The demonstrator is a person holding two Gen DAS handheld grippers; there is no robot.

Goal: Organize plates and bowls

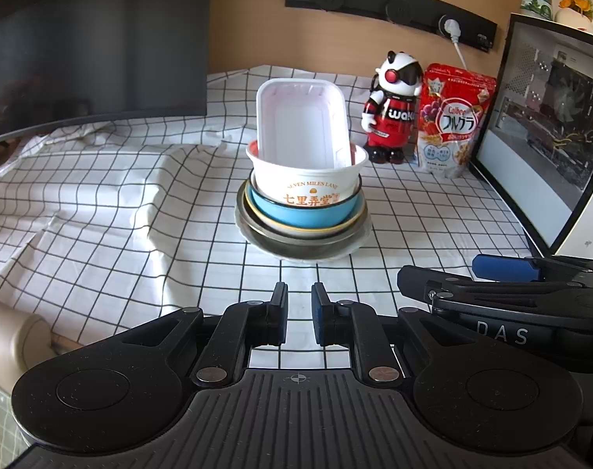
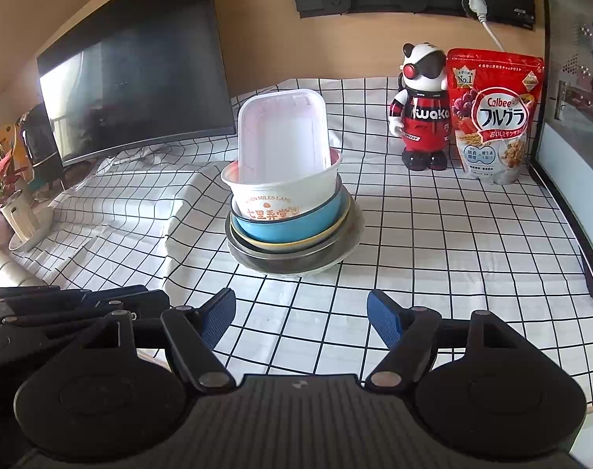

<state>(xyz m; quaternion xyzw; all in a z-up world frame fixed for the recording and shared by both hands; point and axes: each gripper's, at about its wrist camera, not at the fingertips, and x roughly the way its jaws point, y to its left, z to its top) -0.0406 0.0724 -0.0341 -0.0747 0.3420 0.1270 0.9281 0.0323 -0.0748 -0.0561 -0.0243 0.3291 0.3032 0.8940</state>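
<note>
Stack (image 1: 302, 211) sitting mid-cloth (image 1: 101, 211), tray (image 1: 302, 125) leaning loose on top. Likely light, tippy; steel bowl (image 2: 296, 264) slippery. Gripping rims seems best. Left gripper (image 1: 299, 314) clenched, empty; right gripper (image 2: 301, 318) spread, empty.

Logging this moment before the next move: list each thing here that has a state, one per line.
left hand-held gripper: shut, empty
right hand-held gripper: open, empty
white tray: tilted on end in the paper bowl
paper bowl: nested in the blue bowl
blue bowl: stacked
monitor: off
plug: plugged in
</note>
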